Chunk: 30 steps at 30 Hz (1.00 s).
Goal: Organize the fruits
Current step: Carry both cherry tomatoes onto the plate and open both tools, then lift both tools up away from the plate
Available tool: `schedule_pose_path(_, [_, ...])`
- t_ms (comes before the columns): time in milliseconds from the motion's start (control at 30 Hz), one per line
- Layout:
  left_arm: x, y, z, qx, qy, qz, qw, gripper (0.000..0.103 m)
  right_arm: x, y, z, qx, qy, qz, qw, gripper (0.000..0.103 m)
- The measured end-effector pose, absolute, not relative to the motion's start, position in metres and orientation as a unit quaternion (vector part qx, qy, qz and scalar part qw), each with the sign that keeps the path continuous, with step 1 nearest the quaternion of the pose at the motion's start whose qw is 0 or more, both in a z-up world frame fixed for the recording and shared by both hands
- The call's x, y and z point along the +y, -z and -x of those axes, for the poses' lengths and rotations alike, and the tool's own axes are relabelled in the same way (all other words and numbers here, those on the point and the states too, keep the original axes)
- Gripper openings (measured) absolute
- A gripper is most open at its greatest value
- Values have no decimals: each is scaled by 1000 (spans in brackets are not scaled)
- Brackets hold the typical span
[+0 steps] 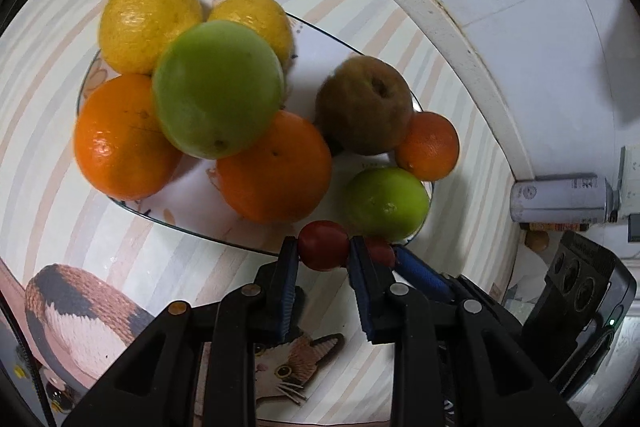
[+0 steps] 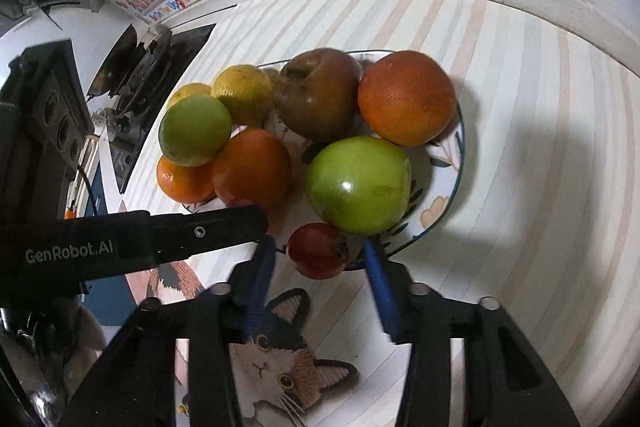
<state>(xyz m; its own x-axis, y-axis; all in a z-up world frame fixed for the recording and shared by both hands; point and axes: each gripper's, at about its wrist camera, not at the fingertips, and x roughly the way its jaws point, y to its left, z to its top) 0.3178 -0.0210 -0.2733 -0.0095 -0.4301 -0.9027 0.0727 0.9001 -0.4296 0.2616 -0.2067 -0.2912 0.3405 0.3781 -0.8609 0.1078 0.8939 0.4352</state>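
Note:
A white flower-patterned plate [image 1: 312,39] [image 2: 444,163] holds oranges, two yellow citrus, two green apples and a brownish apple. My left gripper [image 1: 324,245] is shut on a small red fruit [image 1: 323,245] at the plate's near rim. My right gripper [image 2: 318,247] is open, its blue-padded fingers on either side of a second small red fruit [image 2: 318,251] at the plate's near rim, below a green apple [image 2: 360,185]. That fruit also shows in the left wrist view [image 1: 380,251], behind my left finger. The left gripper's black arm [image 2: 160,239] crosses the right wrist view.
The plate rests on a striped tablecloth with a cat picture [image 2: 280,367]. A white raised edge [image 1: 440,11] and a wall bound the far side. A metal can [image 1: 560,199] lies at the right. A dark stove [image 2: 148,67] stands at the left.

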Motion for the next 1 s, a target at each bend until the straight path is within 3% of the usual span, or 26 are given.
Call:
schedule_pose_path(67, [-19,273,-319,691,178,134,688,26,-212,288,-259,569,-80,-216,790,65])
schedule_pose_path(200, [-16,268,-316,688,173,124,694,28,-219,282,-253,568,-67,-214,792,66])
schedule_pose_path(267, [-13,262,-312,685,165,117,699,36,-225,276,-249,568,-58,-211,793,79])
schedule_pose_path(333, [-11,255,-306,677,159,104,711,37,-230,269,-242,571,-41,-202,795,89])
schedule_pose_path(400, [-9,247,-298,668,144,74,727,41,-235,261,-235,572,-26,-187,798,90])
schedule_pose_path(467, [-7,238,-288,657,132,47,740,65,-238,252,-230,574,-9,-167,802,96])
schedule_pose_path(567, [-3,226,-273,639,114,18,760,89,-241,239,-221,572,3,-143,807,97])
schedule_pose_path(1000, [0,186,-206,590,53,-5,806,92,-244,182,-175,545,12,-91,834,98])
